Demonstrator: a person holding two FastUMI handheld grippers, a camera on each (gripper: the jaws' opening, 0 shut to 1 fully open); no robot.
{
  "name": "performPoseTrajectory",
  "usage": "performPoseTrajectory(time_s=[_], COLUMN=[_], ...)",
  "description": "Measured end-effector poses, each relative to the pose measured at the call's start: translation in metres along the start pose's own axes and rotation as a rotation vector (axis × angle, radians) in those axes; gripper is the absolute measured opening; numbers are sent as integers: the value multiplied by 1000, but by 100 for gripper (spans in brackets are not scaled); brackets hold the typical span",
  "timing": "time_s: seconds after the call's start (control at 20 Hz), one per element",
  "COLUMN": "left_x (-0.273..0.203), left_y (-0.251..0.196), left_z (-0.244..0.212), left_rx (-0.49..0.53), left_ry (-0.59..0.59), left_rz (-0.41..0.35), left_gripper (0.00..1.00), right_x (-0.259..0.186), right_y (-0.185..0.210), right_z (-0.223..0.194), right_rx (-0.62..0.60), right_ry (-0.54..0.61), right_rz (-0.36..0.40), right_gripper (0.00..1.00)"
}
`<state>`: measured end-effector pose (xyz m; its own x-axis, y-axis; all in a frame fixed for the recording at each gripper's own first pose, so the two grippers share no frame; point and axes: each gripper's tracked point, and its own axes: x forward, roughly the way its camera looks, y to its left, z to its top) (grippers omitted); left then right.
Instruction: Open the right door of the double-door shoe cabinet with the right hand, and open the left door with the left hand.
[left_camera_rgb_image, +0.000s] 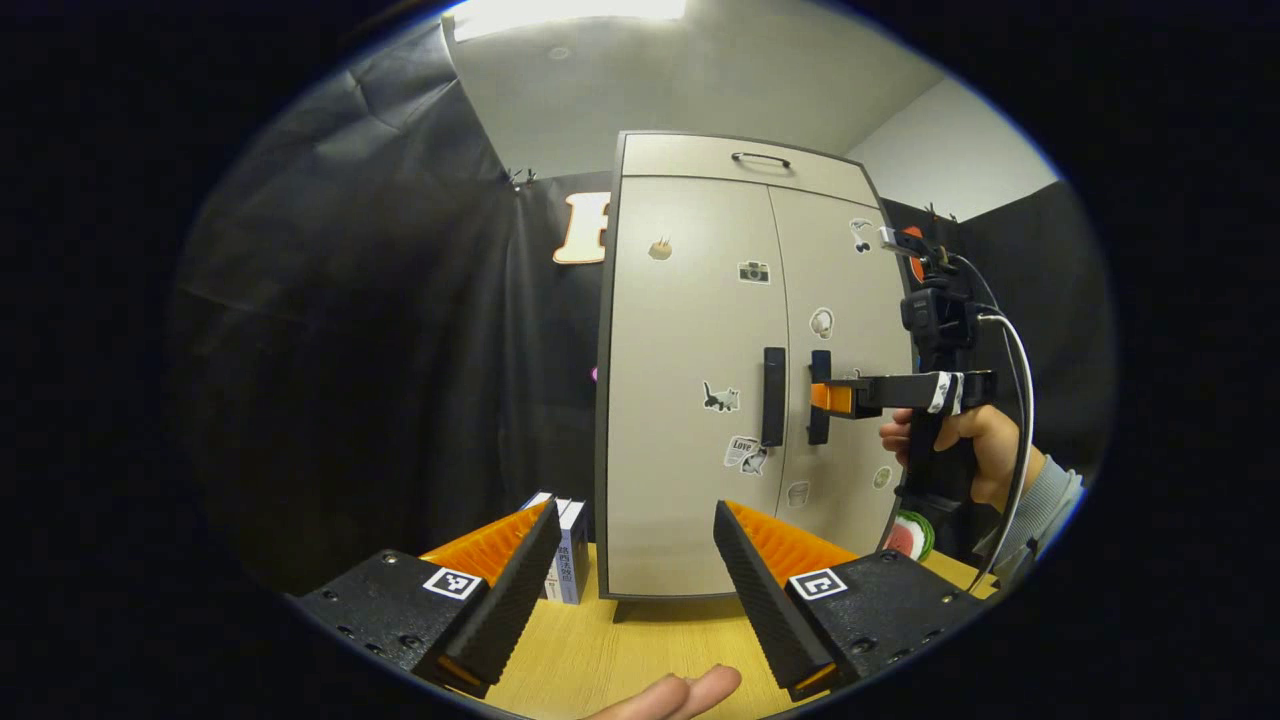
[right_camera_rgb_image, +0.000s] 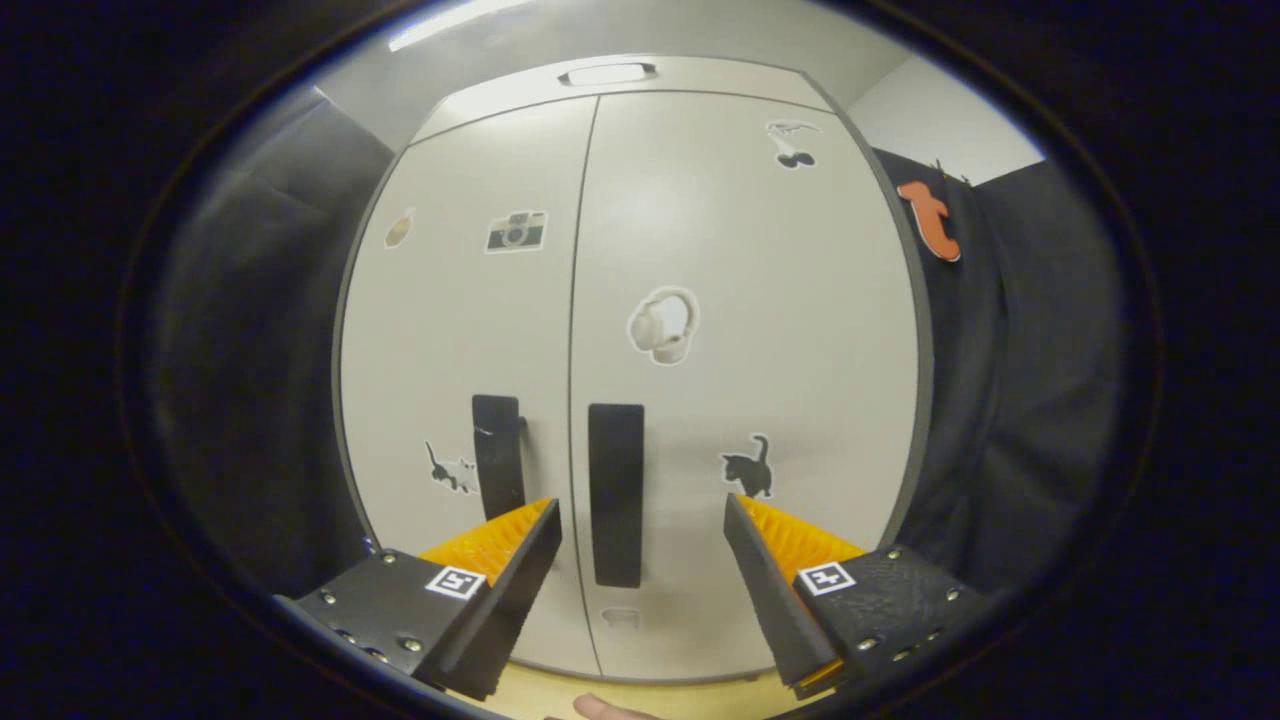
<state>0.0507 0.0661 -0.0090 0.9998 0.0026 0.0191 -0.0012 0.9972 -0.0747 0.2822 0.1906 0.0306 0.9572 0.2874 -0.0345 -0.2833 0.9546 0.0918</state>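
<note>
Doors: shoe cabinet (left_camera_rgb_image: 700, 380) closed.
Right claw (right_camera_rgb_image: 640, 520): wide, straddling right door handle (right_camera_rgb_image: 615, 495).
Left claw (left_camera_rgb_image: 635, 540): wide, holding nothing.

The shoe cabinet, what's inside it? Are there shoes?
Can't tell yet. Both doors of the shoe cabinet are shut, so the inside is covered. Only stickers and two dark handles show. The right gripper is open around the right handle.
</note>
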Motion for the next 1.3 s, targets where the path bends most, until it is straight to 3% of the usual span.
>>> performPoseTrajectory(time_s=[0.15, 0.25, 0.35, 0.5, 0.55, 0.75, 0.8, 1.3], left_x=[1, 2, 2, 4, 4, 5, 4, -12], left_y=[8, 12, 13, 16, 18, 18, 18, 8], left_z=[-3, -5, -8, -13, -16, -19, -18, -12], left_rx=[0, 7, 7, 9, 14, 10, 9, 19], left_ry=[2, 4, 7, 16, 22, 31, 31, 30], left_rz=[8, 17, 14, 17, 24, 28, 29, 41], left_gripper=[96, 96, 96, 96, 96, 96, 96, 96], right_x=[15, 22, 29, 41, 39, 31, 43, 34], right_y=[6, 11, 9, 6, 5, 10, 12, 9], right_z=[-3, -3, -3, -12, -7, -7, -10, -12], right_rx=[12, 12, -13, 21, 26, 5, 10, -26], right_ry=[15, 23, 23, 58, 39, 41, 44, 61], right_rz=[-2, 9, -4, -27, -22, -1, 0, 28], right_gripper=[98, 89, 88, 63, 51, 42, 26, 27])
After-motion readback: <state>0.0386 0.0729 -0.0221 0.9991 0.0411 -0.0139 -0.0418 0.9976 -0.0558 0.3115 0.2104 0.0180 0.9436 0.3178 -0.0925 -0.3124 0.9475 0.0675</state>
